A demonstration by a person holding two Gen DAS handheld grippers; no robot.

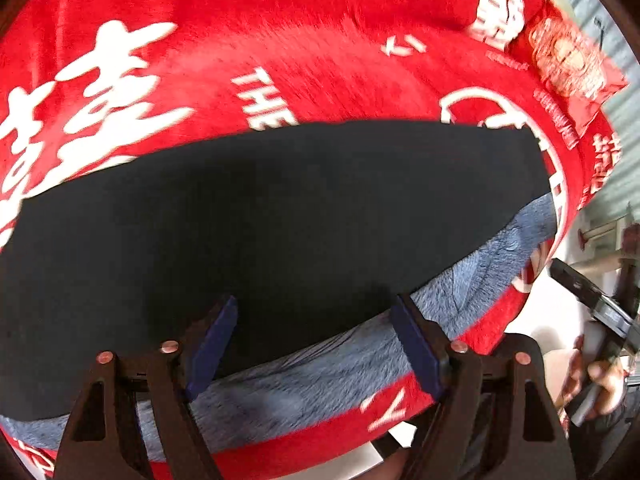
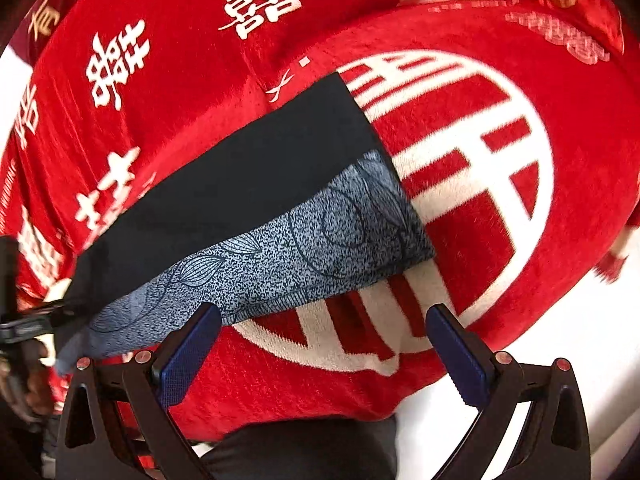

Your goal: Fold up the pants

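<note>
The pants (image 1: pixel 280 220) lie flat on a red blanket, black fabric on top with a blue-grey patterned layer (image 1: pixel 360 352) along the near edge. In the right wrist view the pants (image 2: pixel 248 184) run diagonally, the patterned band (image 2: pixel 320 240) nearest me. My left gripper (image 1: pixel 316 344) is open just above the near edge of the pants, holding nothing. My right gripper (image 2: pixel 320 348) is open over the blanket just in front of the patterned band, holding nothing. The left gripper also shows at the far left of the right wrist view (image 2: pixel 28 328).
The red blanket (image 1: pixel 280 40) with white characters covers the surface; it also shows in the right wrist view (image 2: pixel 480 160). A red snack packet (image 1: pixel 568 64) lies at the far right corner. The right hand and its gripper handle (image 1: pixel 592 320) show at the right edge.
</note>
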